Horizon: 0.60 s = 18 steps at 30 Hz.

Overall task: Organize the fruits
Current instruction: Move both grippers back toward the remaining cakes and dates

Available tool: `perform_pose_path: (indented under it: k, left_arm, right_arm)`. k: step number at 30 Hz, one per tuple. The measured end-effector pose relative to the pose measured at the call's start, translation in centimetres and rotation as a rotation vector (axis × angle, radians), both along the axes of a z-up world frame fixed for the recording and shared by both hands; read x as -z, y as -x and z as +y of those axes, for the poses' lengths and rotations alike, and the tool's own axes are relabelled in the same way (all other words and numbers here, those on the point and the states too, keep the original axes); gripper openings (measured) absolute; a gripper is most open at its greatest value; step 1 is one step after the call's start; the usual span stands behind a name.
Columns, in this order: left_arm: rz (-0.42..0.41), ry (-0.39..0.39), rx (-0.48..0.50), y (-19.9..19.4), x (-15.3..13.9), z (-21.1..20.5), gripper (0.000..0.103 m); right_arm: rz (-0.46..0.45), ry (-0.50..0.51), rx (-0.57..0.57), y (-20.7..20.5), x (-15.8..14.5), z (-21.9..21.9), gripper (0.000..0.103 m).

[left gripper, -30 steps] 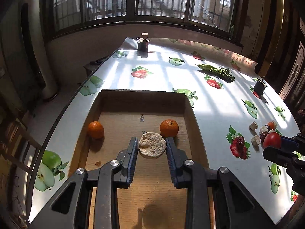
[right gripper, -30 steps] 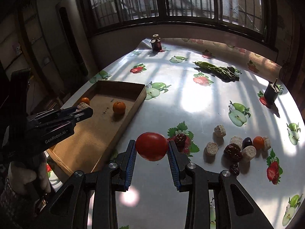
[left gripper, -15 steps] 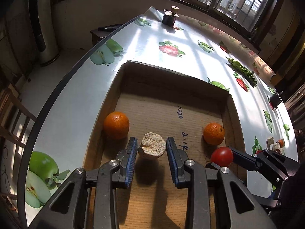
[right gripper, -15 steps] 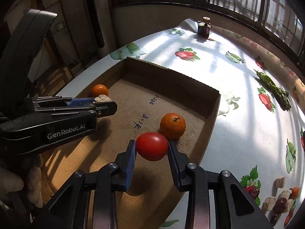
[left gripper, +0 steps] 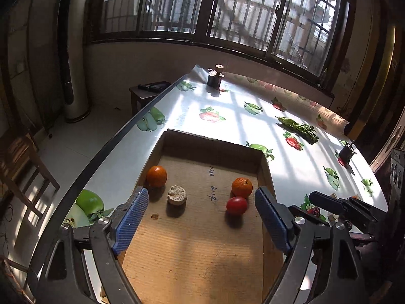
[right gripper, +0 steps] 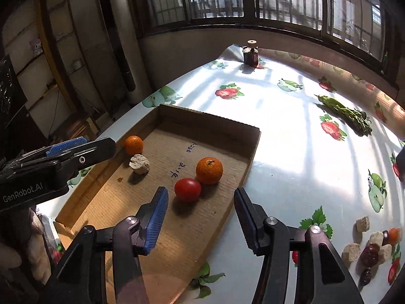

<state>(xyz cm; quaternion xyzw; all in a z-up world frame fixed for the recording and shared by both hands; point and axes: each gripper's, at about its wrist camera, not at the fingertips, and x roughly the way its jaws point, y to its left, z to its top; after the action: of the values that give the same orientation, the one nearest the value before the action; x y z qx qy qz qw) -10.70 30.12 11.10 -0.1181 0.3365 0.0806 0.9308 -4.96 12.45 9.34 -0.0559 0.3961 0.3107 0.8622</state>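
A shallow cardboard box (left gripper: 212, 141) (right gripper: 210, 119) lies on the fruit-print table. In it lie a red tomato (left gripper: 236, 205) (right gripper: 187, 189) touching an orange (left gripper: 242, 187) (right gripper: 209, 170), a second orange (left gripper: 157, 176) (right gripper: 134, 145) at the left wall, and a beige round chunk (left gripper: 177, 195) (right gripper: 139, 163) beside it. My left gripper (left gripper: 201, 221) is open and empty above the box, behind the chunk. My right gripper (right gripper: 200, 215) is open and empty, just behind the tomato. Each gripper also shows in the other view: the right (left gripper: 339, 206), the left (right gripper: 63, 152).
A pile of beige chunks, dark dates and small fruits (right gripper: 372, 248) lies on the table at the right. Green vegetables (right gripper: 346, 114) (left gripper: 298, 128) lie further back. A dark jar (right gripper: 251, 55) (left gripper: 215, 77) stands at the far edge. A small dark object (left gripper: 346, 152) stands at the right.
Both grippers have opened and pulled back. The chunk was let go beside the left orange, and the tomato was let go beside the right orange in the box.
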Motion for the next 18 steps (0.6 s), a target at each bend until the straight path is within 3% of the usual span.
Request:
perform_pose_path:
  k: [2,6,13,18]
  left_arm:
    - [-0.033,-0.036,0.009,1.3,-0.5,-2.4,0.094]
    - [-0.076,-0.109,0.014,3.3,-0.6,-7.1,0.095]
    - [-0.039,-0.207,0.049,4.1,0.4,-12.4,0.095]
    - [-0.027,-0.227,0.067,4.6,0.5,-13.8,0.095]
  right_arm:
    - [-0.039,-0.017,0.034,1.1,-0.9,-2.3,0.065]
    - [-0.121,-0.024,0.15,3.7,-2.0,-7.7,0.079]
    - [-0.131,-0.102,0.367,7.4,-1.4,-16.1,0.081]
    - [-0.105,-0.138,0.426,8.6,-0.4,-18.7,0.082]
